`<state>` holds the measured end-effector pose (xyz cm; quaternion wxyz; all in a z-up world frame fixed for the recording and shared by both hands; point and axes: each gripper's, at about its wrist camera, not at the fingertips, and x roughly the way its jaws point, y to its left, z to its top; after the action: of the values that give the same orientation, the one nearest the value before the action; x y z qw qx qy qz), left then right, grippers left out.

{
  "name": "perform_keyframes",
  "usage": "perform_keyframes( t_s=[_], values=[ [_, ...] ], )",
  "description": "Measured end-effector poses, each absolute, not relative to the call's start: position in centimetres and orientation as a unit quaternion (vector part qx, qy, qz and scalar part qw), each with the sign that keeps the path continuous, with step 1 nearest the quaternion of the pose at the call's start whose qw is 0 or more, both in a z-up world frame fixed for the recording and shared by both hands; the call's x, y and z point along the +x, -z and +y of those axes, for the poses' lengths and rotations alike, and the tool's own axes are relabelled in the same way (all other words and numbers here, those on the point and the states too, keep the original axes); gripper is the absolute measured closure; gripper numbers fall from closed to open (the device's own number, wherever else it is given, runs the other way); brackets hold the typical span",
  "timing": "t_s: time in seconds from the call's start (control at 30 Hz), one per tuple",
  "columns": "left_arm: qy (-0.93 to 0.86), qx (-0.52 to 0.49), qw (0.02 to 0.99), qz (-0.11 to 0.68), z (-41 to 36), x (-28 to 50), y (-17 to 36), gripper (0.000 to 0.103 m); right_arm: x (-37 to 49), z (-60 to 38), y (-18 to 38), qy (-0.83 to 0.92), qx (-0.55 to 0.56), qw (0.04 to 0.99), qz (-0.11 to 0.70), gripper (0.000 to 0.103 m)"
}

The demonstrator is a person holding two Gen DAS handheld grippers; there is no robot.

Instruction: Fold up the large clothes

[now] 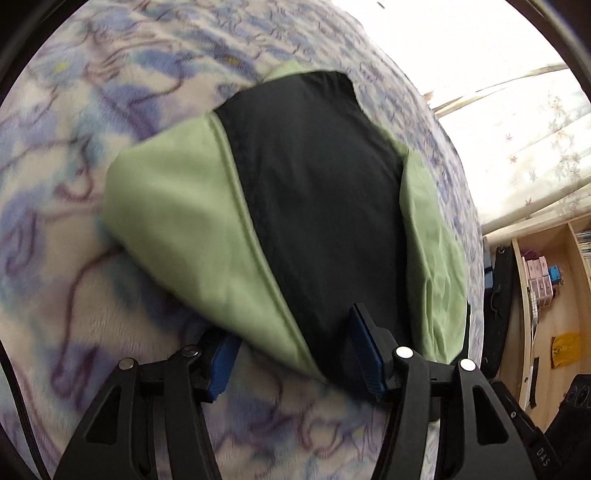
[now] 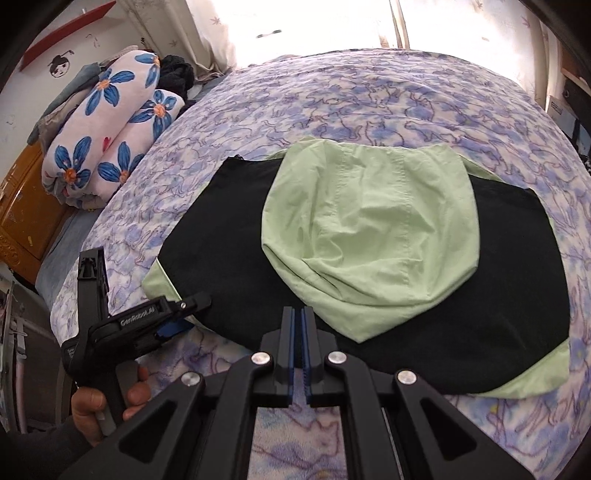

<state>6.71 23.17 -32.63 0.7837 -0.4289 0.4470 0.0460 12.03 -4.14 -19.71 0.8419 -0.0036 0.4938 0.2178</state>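
A black and light green garment (image 2: 369, 236) lies partly folded on the bed, its green hood (image 2: 373, 229) laid over the black body. In the left wrist view the garment (image 1: 314, 206) fills the middle. My left gripper (image 1: 295, 354) is open, its jaws either side of the garment's near edge, the right pad (image 1: 364, 350) lying over the black cloth. It also shows in the right wrist view (image 2: 173, 321) at the garment's left corner, held by a hand. My right gripper (image 2: 298, 332) is shut and empty, just short of the garment's near edge.
The bed has a purple and blue patterned blanket (image 2: 369, 96). Rolled floral bedding (image 2: 110, 129) lies at its far left beside an orange wooden cabinet (image 2: 22, 214). Wooden shelves (image 1: 546, 295) stand right of the bed. A bright curtained window (image 2: 314, 26) is behind.
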Motion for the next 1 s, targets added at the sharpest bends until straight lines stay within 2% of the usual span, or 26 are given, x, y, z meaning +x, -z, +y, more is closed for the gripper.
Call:
perform_keyframes(
  t_s=[0.13,0.3,0.37,0.4,0.43,0.57,0.7,0.8,1.0],
  values=[
    [-0.05,-0.421,0.8,0.424,23.4,8.5,32.8,0.041,13.4,-3.9,20.2,-0.226,-0.001,0.847,0.481,0.1],
    [-0.067,-0.421,0.815,0.393,24.0,10.6,32.5,0.04,15.7,-3.9,20.9,-0.214,-0.002,0.863,0.458,0.1],
    [-0.077,-0.419,0.823,0.376,24.1,10.9,31.8,0.06,16.5,-3.9,21.4,-0.2,-0.011,0.871,0.449,0.1],
    [-0.083,-0.411,0.829,0.371,24.0,11.2,31.3,0.082,17.1,-3.8,21.9,-0.189,-0.02,0.875,0.446,0.1],
    [-0.086,-0.398,0.835,0.37,23.8,11.5,30.7,0.092,17.7,-3.7,22.4,-0.178,-0.028,0.878,0.444,0.1],
    [-0.073,-0.291,0.892,0.339,20.9,12.0,26.3,0.096,19.2,-3.9,24.9,-0.145,-0.046,0.883,0.444,0.1],
    [-0.042,-0.199,0.931,0.305,17.5,11.8,22.3,0.097,19.7,-4.7,29.3,-0.148,-0.025,0.858,0.491,0.1],
    [0.008,-0.152,0.947,0.284,14.0,12.3,19.5,0.097,18.9,-5.2,29.6,-0.157,-0.013,0.869,0.47,0.099],
    [0.108,-0.105,0.954,0.26,7.1,14.0,16.2,0.098,18.8,-9.7,29.7,-0.199,0.142,0.836,0.491,0.1]
  ],
)
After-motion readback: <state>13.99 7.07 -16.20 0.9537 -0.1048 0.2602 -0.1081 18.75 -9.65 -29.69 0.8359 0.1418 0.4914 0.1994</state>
